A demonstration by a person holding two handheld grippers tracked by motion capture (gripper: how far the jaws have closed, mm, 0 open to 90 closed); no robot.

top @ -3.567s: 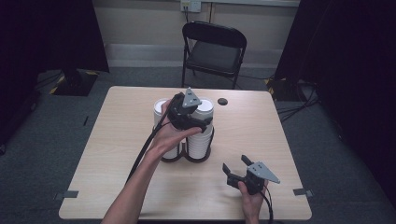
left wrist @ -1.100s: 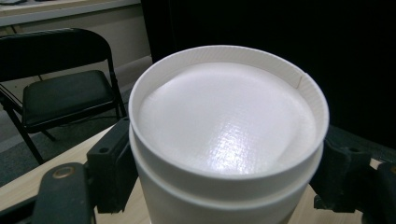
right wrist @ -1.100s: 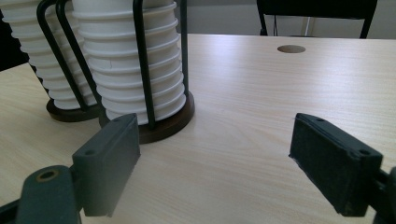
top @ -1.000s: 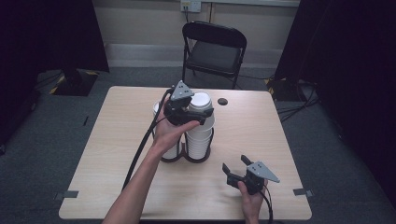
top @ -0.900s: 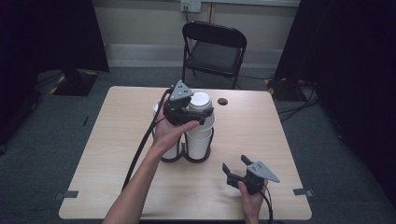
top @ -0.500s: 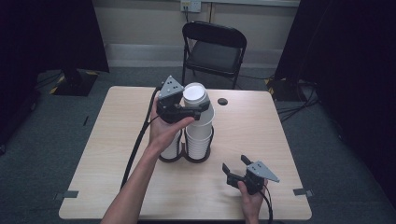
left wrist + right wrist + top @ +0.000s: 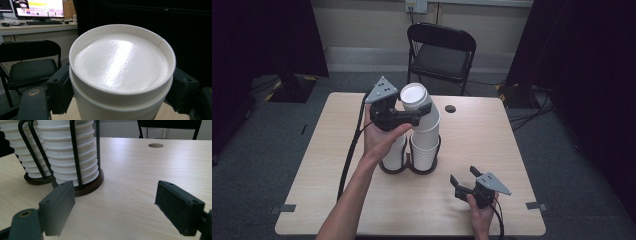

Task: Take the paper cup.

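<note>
Cup (image 7: 414,97) clamped upside down between left gripper (image 7: 411,118) jaws, tilted above right stack (image 7: 426,142) in holder (image 7: 412,167) | jaw pads pressed cup's sides just below its base (image 7: 120,62) | right gripper (image 7: 465,180) rested low near table (image 7: 492,135) front edge, jaws wide, nothing between, well apart from cup

Left gripper view: cup (image 7: 121,75) sits so close between the jaws that its lower body runs off the bottom edge; pad contact faces are behind its wall. High view: left stack (image 7: 394,150) mostly behind the hand (image 7: 379,140); can't tell if the lifted cup has cleared the right stack (image 7: 426,142). Right gripper view: both stack tops cut off by the top edge, rack (image 7: 75,157) too. Right gripper (image 7: 469,180): fingers wrapped out of sight behind its body.
</note>
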